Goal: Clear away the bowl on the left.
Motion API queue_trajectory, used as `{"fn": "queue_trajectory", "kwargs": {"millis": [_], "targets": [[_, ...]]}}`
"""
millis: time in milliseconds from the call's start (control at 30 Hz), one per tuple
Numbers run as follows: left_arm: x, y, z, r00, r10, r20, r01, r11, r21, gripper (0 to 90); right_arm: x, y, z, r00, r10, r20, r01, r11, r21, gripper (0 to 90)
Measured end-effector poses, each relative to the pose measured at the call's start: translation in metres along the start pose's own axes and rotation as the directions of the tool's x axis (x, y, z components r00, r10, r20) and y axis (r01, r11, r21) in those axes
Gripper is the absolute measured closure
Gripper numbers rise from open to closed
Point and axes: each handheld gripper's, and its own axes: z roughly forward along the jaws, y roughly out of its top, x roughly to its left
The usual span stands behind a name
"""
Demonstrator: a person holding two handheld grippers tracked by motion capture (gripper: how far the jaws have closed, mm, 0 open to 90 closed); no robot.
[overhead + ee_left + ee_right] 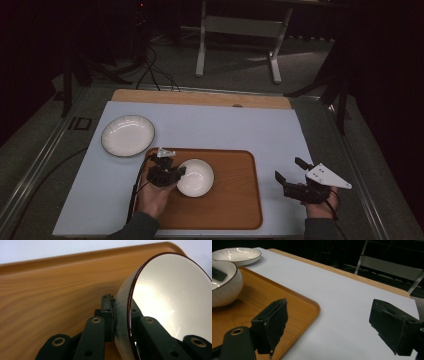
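Two grippers are working over the tabletop (280,125), and the tray (235,200) is serving as landmark. Beyond the tray's far left corner a plate (128,135) is sitting on the white sheet. Over the tray's left part, the left gripper (172,174) is pinching the bowl (196,177) by its near-left rim, one jaw inside and one outside; in the left gripper view the bowl (172,297) is looking tilted up. To do this step well, I judge the grip should be staying firm on the rim and the bowl kept level while moving, since a one-sided rim hold is inviting a swing or slip. Right of the tray, the right gripper (292,176) is hovering with jaws spread, holding nothing. Beyond the tabletop the room is lying dark, with a pale frame (240,30) and cables on the floor.
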Motion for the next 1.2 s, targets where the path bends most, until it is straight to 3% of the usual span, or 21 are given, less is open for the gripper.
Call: {"fn": "queue_trajectory", "kwargs": {"millis": [233,567,667,767,933,1000,1200], "targets": [[-0.002,-0.003,0.007,0.9997,-0.011,0.024,0.011,0.9996,0.025,82.2,0.000,0.000,0.000,1.0000,0.001,0.002,-0.001,1.000,-0.001,14.9],[-0.005,-0.005,0.008,0.9999,-0.010,0.009,0.009,0.9969,0.078,82.8,0.000,0.000,0.000,1.0000,0.000,0.004,0.000,1.000,0.000,14.8],[-0.007,-0.006,0.011,0.9999,0.009,-0.011,-0.009,0.9977,0.068,82.3,0.000,0.000,0.000,1.0000,0.000,0.003,0.000,1.000,0.001,14.8],[-0.007,-0.006,0.011,0.9999,0.015,-0.006,-0.015,0.9981,0.060,81.6,0.000,0.000,0.000,1.0000,-0.001,0.003,0.001,1.000,0.000,14.8],[-0.008,-0.006,0.011,0.9994,0.034,0.010,-0.034,0.9986,0.041,74.6,0.000,0.000,0.000,1.0000,-0.002,0.002,0.002,1.000,0.002,14.8],[-0.009,-0.005,0.009,0.9987,0.050,-0.002,-0.050,0.9983,0.031,71.1,0.000,0.000,0.000,1.0000,-0.001,0.003,0.001,1.000,0.001,14.8],[-0.009,-0.001,-0.004,0.9968,0.077,-0.023,-0.078,0.9962,-0.039,61.7,0.000,0.000,0.000,1.0000,-0.001,0.003,0.001,1.000,-0.001,14.9]]}}
